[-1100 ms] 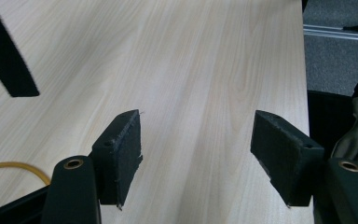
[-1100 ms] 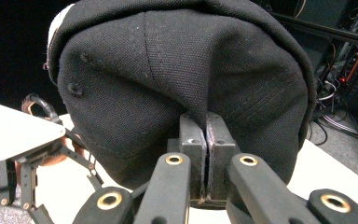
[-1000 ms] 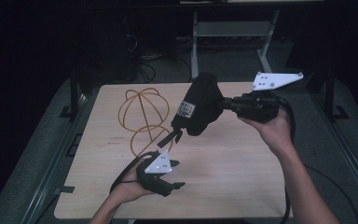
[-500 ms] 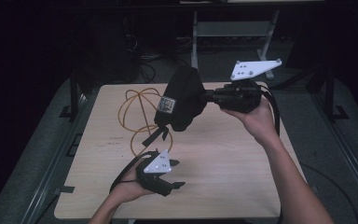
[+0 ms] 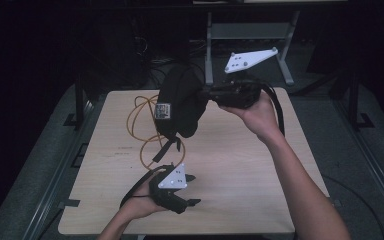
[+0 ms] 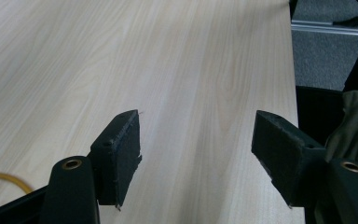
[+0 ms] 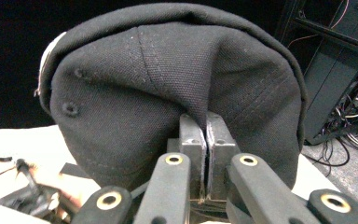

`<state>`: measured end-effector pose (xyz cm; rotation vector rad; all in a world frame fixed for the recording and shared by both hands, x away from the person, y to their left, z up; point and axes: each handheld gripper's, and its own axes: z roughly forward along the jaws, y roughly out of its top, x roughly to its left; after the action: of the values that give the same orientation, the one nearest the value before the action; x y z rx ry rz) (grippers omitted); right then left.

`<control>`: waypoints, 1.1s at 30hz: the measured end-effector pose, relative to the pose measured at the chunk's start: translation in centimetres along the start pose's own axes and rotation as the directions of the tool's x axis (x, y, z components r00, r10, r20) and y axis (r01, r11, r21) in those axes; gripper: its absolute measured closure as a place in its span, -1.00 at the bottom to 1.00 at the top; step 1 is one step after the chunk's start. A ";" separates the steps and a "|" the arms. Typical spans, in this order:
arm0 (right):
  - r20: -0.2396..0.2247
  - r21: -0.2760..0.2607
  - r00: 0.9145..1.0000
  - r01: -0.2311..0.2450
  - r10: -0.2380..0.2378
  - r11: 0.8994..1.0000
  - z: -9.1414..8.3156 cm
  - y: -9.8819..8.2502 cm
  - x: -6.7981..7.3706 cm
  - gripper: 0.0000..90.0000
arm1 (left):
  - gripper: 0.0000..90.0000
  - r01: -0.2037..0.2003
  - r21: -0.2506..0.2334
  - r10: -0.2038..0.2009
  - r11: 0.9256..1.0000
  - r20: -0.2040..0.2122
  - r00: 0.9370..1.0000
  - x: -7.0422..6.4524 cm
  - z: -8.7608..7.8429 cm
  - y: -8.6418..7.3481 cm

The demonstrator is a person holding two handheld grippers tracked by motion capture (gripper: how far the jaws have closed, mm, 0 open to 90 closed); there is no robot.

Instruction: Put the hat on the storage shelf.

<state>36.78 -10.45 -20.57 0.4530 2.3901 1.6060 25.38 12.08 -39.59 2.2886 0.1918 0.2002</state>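
A black cap [image 5: 180, 102] hangs in the air above the back of the wooden table [image 5: 240, 165], its strap dangling below. My right gripper [image 5: 206, 94] is shut on a fold of the cap's fabric [image 7: 177, 84], its jaws pressed together on the cloth. An orange cable [image 5: 140, 125] lies looped on the table under and left of the cap. My left gripper [image 5: 192, 190] rests low near the table's front edge, jaws open with nothing between them; its pads [image 6: 121, 149] stand wide apart over bare wood.
A metal stand [image 5: 250, 35] rises behind the table. Dark floor and rails run along both sides. In the left gripper view the table's edge [image 6: 293, 93] drops off to grey floor on the right.
My right hand has carried the cap left and upward, away from the table's right side. The left gripper has stayed where it was.
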 end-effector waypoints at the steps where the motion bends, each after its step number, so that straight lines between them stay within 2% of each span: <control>1: -0.001 0.003 1.000 0.002 -0.002 1.000 0.3 0.3 0.0 0.95 | -0.28 0.004 -0.005 -0.004 1.000 0.002 1.000 -0.1 0.1 0.0; 10: 0.003 0.062 1.000 0.004 -0.004 0.998 3.4 2.2 -0.3 0.95 | -0.28 -0.008 0.005 0.008 1.000 0.011 1.000 -0.2 0.1 0.1; 15: 0.013 0.101 1.000 0.019 -0.020 0.995 5.7 3.2 -0.3 0.94 | -0.28 -0.023 -0.001 0.023 1.000 0.016 1.000 -0.3 0.1 0.3; 16: 0.011 0.111 1.000 0.021 -0.023 0.994 6.2 3.4 -0.3 0.94 | -0.28 -0.012 -0.003 0.012 1.000 0.016 1.000 -0.4 0.1 0.3; 21: 0.009 0.153 0.999 0.034 -0.036 0.988 8.8 4.0 0.0 0.93 | -0.28 -0.019 -0.001 0.019 1.000 0.018 1.000 -0.4 0.1 0.2; 26: -0.004 0.163 0.999 0.034 -0.033 0.986 11.5 4.4 0.4 0.91 | -0.28 -0.022 -0.005 0.022 1.000 0.015 1.000 -0.3 0.0 0.2; 28: -0.005 0.159 0.999 0.035 -0.035 0.987 11.9 4.5 0.5 0.91 | -0.28 -0.019 -0.003 0.019 1.000 0.016 1.000 -0.3 0.0 0.2; 31: -0.001 0.165 0.999 0.037 -0.038 0.986 13.1 4.7 0.6 0.86 | -0.28 -0.013 -0.001 0.013 1.000 0.019 1.000 -0.4 0.1 0.1; 33: 0.003 0.173 0.999 0.033 -0.034 0.984 14.2 4.7 1.0 0.70 | -0.28 -0.008 -0.008 0.008 1.000 0.020 1.000 -0.4 0.1 0.1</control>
<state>41.48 3.71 -21.55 0.4449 2.5300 1.3862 25.01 11.87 -39.61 2.2831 0.1716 0.1811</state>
